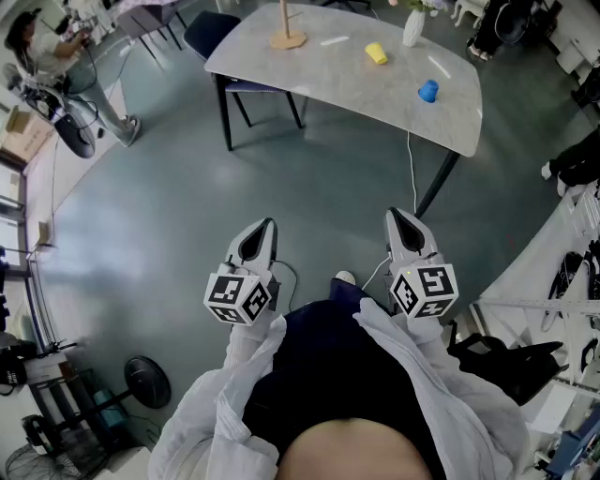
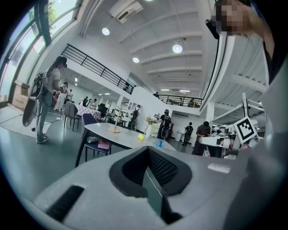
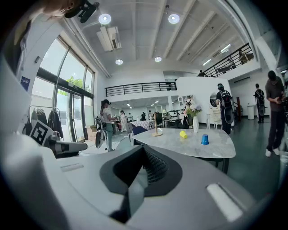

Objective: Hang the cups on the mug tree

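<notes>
Far ahead stands a pale marble table [image 1: 328, 80]. On it are a wooden mug tree [image 1: 286, 28], a yellow cup [image 1: 376, 53] lying on its side and a blue cup [image 1: 428, 91] mouth down. Both grippers hang close to my body, well short of the table. My left gripper [image 1: 263, 226] is shut and holds nothing. My right gripper [image 1: 399, 217] is shut and holds nothing too. The left gripper view shows the mug tree [image 2: 116, 125] and both cups small and distant. In the right gripper view the yellow cup [image 3: 183, 134] and blue cup [image 3: 204, 139] sit right of the mug tree [image 3: 156, 127].
A white vase [image 1: 413, 26] with flowers stands at the table's far edge. A dark chair [image 1: 210, 36] is tucked in at its left end. A white cable [image 1: 411, 173] runs down to the floor. A fan [image 1: 147, 380] stands at my left and a black bag [image 1: 497, 360] at my right.
</notes>
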